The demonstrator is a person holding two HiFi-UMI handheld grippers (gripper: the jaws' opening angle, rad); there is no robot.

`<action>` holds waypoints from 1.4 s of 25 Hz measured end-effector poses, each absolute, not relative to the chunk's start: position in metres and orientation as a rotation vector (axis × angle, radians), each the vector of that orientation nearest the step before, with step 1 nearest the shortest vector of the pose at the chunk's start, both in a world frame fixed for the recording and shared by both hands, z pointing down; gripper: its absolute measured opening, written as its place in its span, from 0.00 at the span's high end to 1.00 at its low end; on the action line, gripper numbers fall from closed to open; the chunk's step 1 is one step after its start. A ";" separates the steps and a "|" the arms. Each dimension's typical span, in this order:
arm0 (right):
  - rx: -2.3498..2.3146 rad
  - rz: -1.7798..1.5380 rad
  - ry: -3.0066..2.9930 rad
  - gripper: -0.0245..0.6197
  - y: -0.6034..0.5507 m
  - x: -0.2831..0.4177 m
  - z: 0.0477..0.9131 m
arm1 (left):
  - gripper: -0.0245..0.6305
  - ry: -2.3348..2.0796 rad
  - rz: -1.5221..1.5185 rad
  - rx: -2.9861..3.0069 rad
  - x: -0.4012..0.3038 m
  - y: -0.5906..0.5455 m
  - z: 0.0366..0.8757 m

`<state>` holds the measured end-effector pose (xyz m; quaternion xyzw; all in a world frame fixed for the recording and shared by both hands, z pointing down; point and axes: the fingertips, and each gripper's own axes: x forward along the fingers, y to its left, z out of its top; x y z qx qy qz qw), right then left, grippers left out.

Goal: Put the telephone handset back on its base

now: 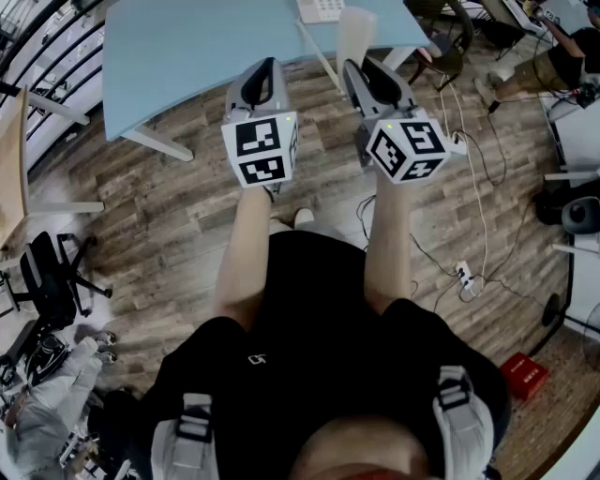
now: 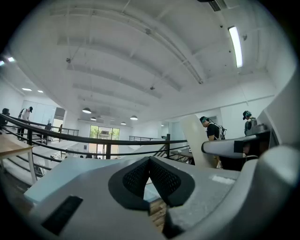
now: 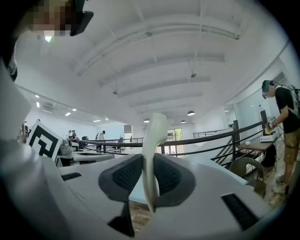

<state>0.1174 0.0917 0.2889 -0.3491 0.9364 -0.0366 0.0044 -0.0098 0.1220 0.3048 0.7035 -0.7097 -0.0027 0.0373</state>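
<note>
In the head view my right gripper is shut on the white telephone handset, which sticks up past its tips over the near edge of the light blue table. The right gripper view shows the handset standing on edge, pinched between the dark pads of my right gripper. The white telephone base sits on the table at the top edge of the head view, just beyond the handset. My left gripper is beside it to the left, its pads meeting with nothing between them.
A black office chair stands at the left by a wooden desk. Cables and a power strip lie on the wooden floor to the right. A person sits at the far right; a red box lies lower right.
</note>
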 end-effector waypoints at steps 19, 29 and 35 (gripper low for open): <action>-1.089 -0.301 2.910 0.85 0.037 0.149 0.301 | 0.96 -2.238 -0.055 2.129 0.011 0.090 0.297; -1.039 -0.426 2.893 0.85 0.005 0.152 0.317 | 0.96 -2.257 -0.029 2.122 0.014 0.071 0.301; -1.080 -0.492 2.873 0.85 -0.035 0.134 0.337 | 0.96 -2.239 -0.023 2.123 -0.006 0.035 0.314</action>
